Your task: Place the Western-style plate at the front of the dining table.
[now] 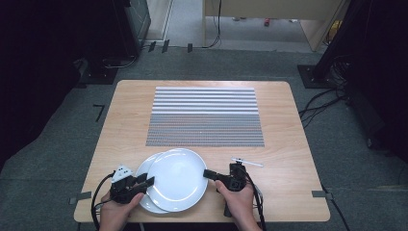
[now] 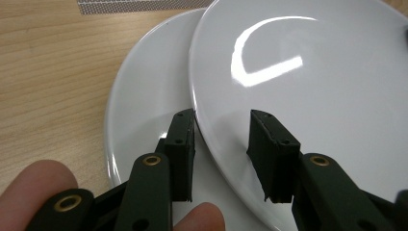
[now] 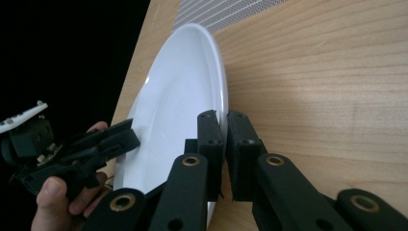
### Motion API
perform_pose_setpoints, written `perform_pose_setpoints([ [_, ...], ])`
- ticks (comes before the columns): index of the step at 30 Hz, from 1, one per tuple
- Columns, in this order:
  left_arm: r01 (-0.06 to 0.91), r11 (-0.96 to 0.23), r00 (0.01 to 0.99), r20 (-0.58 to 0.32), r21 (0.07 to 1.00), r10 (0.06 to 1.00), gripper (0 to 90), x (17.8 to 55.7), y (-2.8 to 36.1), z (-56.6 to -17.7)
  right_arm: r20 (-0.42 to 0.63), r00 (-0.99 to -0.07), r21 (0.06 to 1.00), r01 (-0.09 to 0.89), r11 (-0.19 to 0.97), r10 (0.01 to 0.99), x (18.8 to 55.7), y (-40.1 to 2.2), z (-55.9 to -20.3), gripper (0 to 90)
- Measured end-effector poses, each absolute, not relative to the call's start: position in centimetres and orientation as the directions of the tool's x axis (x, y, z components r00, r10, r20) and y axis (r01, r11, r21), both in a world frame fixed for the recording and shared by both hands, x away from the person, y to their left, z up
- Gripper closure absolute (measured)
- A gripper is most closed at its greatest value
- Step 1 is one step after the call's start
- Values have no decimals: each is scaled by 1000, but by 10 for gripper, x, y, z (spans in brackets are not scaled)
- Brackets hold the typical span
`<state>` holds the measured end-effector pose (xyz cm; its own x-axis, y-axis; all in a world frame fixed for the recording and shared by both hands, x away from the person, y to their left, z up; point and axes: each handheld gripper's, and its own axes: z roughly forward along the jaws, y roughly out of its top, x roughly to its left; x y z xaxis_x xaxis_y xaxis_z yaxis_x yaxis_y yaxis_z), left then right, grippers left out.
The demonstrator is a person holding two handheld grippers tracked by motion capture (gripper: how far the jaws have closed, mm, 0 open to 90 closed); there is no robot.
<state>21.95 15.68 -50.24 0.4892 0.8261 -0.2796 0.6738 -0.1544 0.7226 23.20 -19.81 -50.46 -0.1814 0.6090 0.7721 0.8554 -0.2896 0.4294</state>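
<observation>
Two white plates sit at the near edge of the counter (image 1: 274,163), overlapping. The upper plate (image 1: 177,179) lies shifted right over the lower plate (image 1: 148,169), whose rim shows at the left.

Right tool (image 1: 208,174): clenched on the right rim of the upper plate; in the right gripper view the rim sits pinched between the two black jaws, plate (image 3: 183,101) tilted up off the wood.

Left tool (image 1: 148,182): jaws partly apart, straddling the left rim of the upper plate (image 2: 308,77); one jaw lies over the lower plate (image 2: 144,96), the other over the upper plate's face. Pads do not look pressed home, so I read it as released, not yet gripping.

Striped mat (image 1: 206,116) lies on the far half of the counter, well apart from the plates. Thin white stick (image 1: 247,162) just beyond the right tool.

Judgement on the step: the upper plate is being separated from the lower. To do it well, keep the right pinch firm, seat the left jaws squarely on the rim before squeezing, then lift level so the glazed plate does not slide or drag the lower one.
</observation>
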Motion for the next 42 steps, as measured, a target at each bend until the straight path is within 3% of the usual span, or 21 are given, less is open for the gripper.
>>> perform_pose_setpoints([
  [7,674,-151,498,-294,723,816,603,219,156,-502,822,-141,387,848,-361,552,232,-204,-510,880],
  [12,659,-143,497,-286,738,819,653,219,158,-501,831,-143,386,845,-370,538,232,-205,-510,878],
  [27,699,-35,474,-426,714,770,706,222,166,-494,838,-206,428,823,-373,505,231,-208,-503,876],
  [42,650,-30,498,-395,760,771,708,236,151,-462,829,-240,472,785,-401,506,246,-221,-478,880],
])
